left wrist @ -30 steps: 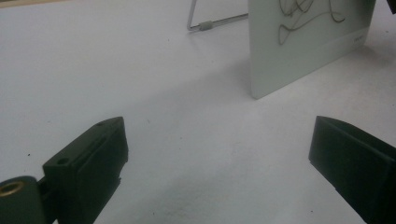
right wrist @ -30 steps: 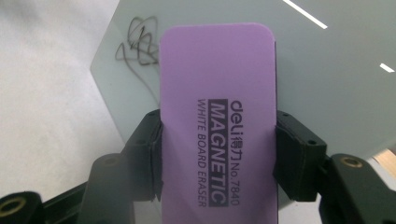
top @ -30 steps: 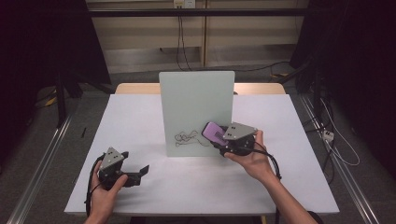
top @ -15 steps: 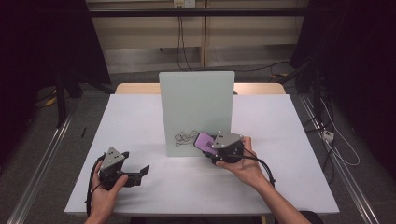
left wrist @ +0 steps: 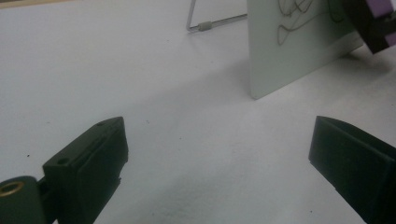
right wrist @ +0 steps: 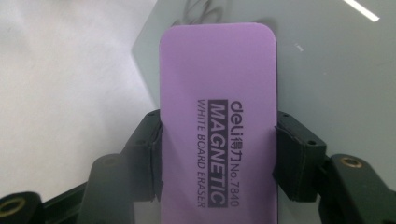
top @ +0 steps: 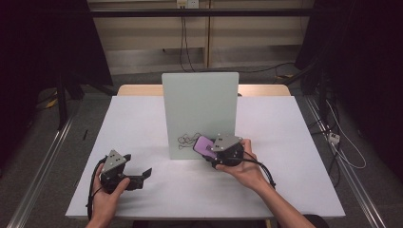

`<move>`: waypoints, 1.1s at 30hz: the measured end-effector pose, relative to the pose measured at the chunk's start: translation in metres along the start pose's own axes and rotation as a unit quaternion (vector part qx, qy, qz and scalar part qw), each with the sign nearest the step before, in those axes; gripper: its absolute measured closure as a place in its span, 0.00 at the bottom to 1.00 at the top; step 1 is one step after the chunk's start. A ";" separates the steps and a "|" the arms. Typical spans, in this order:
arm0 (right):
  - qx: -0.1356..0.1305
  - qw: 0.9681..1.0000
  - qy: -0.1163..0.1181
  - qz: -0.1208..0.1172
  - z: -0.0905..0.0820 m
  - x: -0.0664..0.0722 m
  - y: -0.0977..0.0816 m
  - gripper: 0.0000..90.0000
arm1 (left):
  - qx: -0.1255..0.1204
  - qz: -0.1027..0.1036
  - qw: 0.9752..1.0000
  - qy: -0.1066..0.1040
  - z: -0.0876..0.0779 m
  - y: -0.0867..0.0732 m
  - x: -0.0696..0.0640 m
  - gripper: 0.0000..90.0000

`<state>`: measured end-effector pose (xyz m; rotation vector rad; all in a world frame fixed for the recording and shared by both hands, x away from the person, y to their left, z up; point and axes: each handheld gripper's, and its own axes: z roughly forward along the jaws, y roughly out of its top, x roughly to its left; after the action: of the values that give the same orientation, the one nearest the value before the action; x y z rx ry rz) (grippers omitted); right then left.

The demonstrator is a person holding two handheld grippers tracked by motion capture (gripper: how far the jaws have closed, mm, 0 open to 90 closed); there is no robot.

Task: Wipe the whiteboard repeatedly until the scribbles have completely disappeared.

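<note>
At the left of the high view, the left gripper [top: 142, 175] rests low over the white-topped bench [top: 294, 156], held in the person's left hand [top: 108, 192] near the front edge. Its two black jaws stand wide apart with nothing between them; the left gripper view shows bare white surface in the gap. A black cable trails from the gripper's back toward the bench's front edge.

In the middle of the bench stands the pale grey-green rectangular whiteboard [top: 199, 104], upright on a thin wire stand [left wrist: 205, 24] that shows behind its lower corner in the left gripper view. A thin dark scribble of looping marker lines [top: 186, 138] sits low on the board's face, toward its left side.

Just right of the scribble is the flat purple magnetic whiteboard eraser with rounded corners [right wrist: 217, 93], printed in dark letters with "deli", "MAGNETIC", "WHITE BOARD ERASER" and "No.7840". The right gripper [top: 203, 148] has its jaws clamped on the eraser's two long sides, as the right gripper view shows, with the printed face turned toward the camera. The eraser's free end lies against or very close to the lower part of the board, beside the scribble; whether it actually touches cannot be told. The person's right hand [top: 242, 164] holds this gripper from the right, the forearm coming in from the lower right of the high view.
</note>
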<state>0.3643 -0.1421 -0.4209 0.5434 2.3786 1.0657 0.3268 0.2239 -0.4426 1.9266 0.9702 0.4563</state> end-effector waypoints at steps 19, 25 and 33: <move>-0.034 0.998 -0.043 0.016 -0.016 -0.017 0.016 0.46 | -0.002 0.000 1.000 -0.002 0.000 0.000 -0.001 0.05; -0.027 0.999 -0.029 0.001 -0.004 -0.007 0.018 0.46 | -0.001 0.005 1.000 -0.002 0.001 0.001 -0.002 0.05; -0.014 1.000 -0.009 -0.012 0.011 0.007 0.016 0.46 | 0.000 0.003 1.000 0.000 0.000 0.001 0.000 0.05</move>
<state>0.3675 -0.1226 -0.4169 0.5105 2.3447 1.0766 0.3267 0.2238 -0.4419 1.9293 0.9647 0.4588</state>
